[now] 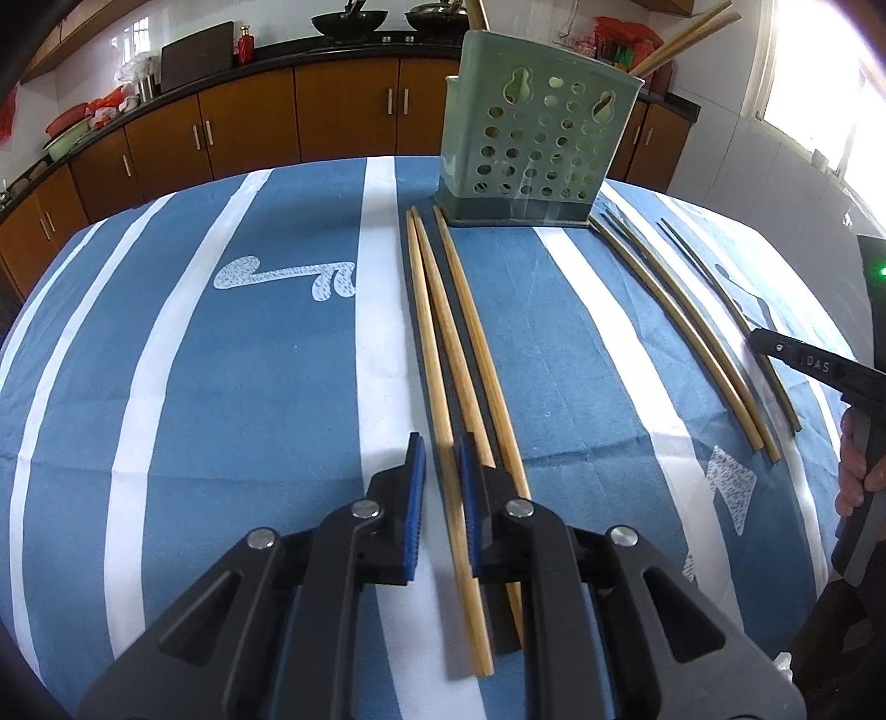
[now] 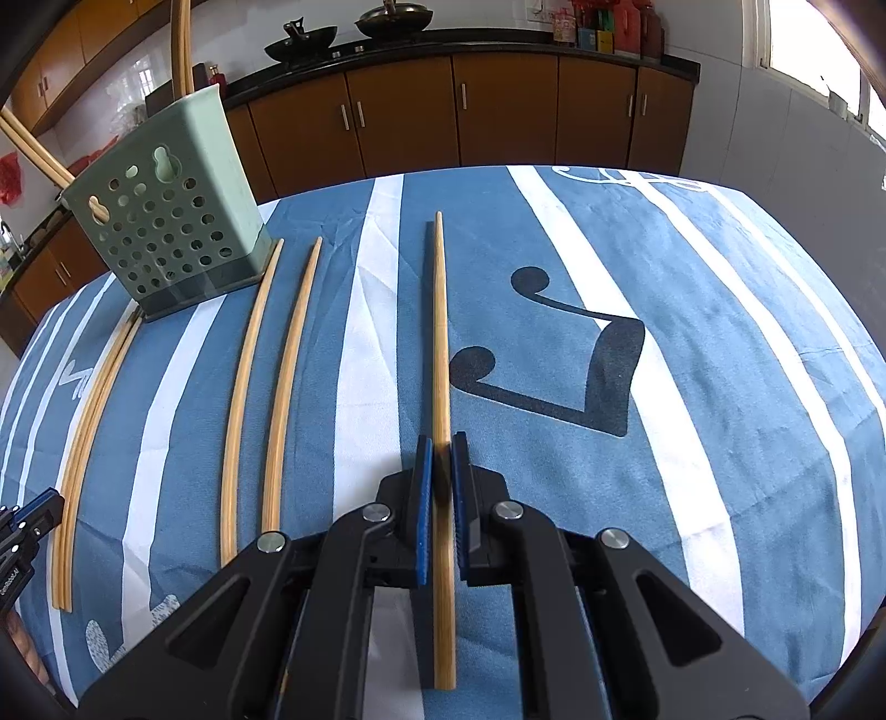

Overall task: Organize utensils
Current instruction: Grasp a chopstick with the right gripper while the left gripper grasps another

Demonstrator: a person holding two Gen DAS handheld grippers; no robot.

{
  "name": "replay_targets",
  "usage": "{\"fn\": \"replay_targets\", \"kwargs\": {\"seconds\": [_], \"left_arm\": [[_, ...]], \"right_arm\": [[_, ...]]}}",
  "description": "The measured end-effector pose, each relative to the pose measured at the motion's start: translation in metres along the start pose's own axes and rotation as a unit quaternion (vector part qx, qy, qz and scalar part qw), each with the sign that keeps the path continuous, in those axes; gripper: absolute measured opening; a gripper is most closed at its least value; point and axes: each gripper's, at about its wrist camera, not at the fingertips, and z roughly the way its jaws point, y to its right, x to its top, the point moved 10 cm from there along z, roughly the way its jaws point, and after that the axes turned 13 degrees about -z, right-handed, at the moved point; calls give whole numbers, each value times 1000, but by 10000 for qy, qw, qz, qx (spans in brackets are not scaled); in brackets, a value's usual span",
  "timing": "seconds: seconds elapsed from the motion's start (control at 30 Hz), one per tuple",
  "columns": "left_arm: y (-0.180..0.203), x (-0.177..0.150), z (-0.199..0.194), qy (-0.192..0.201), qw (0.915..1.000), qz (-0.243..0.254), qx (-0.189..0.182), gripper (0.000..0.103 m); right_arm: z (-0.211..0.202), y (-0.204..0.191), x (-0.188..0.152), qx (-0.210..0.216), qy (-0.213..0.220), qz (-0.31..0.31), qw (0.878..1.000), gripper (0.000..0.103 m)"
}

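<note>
Right tongs (image 2: 441,443) clamp one chopstick (image 2: 441,343) near its thick end; left tongs (image 1: 441,451) pinch another chopstick (image 1: 437,354) — light, stiff, slippery.

A utensil holder (image 1: 540,138) stood upright on the cloth-covered table (image 1: 221,387), toward its far edge, before a row of cabinets (image 1: 343,111). Chopsticks (image 1: 686,39) stood inside it. Two chopsticks (image 1: 443,343) lay side by side in front of the holder, toward its left; one of them lay between the fingers of the left gripper (image 1: 442,487). Two more (image 2: 266,387) lay to the holder's right, and farther right a single chopstick (image 2: 440,343) lay between the fingers of the right gripper (image 2: 441,482).
</note>
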Motion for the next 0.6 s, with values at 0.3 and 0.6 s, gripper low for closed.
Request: {"fn": "replay_targets", "kwargs": {"seconds": [0.3,0.6], "left_arm": [[-32,28,11,142,9985,-396,352,8],[-66,60,24,277,9967,-597,479,8]], "right_arm": [[0,-5,2,79,58,-57,9999,8],[15,-10,23,90,121,-131,9998,8]]}}
